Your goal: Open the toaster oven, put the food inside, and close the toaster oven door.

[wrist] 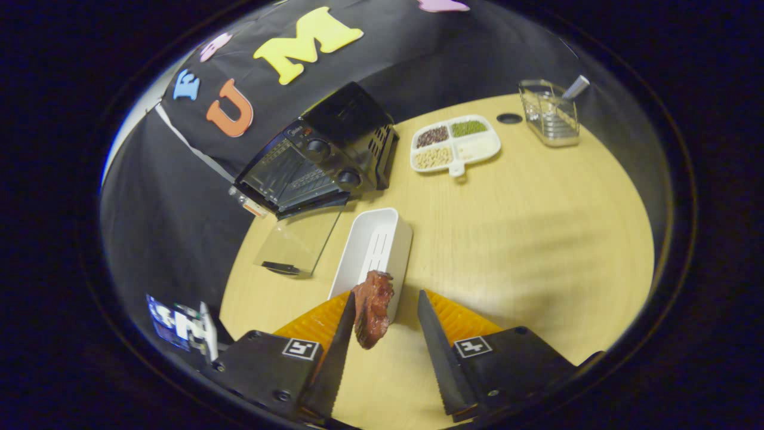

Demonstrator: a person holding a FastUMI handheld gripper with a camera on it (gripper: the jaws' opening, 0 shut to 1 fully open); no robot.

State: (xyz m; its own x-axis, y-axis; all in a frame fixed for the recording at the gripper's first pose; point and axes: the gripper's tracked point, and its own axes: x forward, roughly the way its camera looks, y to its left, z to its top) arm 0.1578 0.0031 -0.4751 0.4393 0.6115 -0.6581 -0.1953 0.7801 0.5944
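Meat clings to one finger of the wide-open tongs, oven door down beyond.

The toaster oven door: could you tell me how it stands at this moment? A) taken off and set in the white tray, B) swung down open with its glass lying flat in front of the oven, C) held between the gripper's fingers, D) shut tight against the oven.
B: the toaster oven has its glass door folded down flat onto the table, while the gripper sits open beside the meat.
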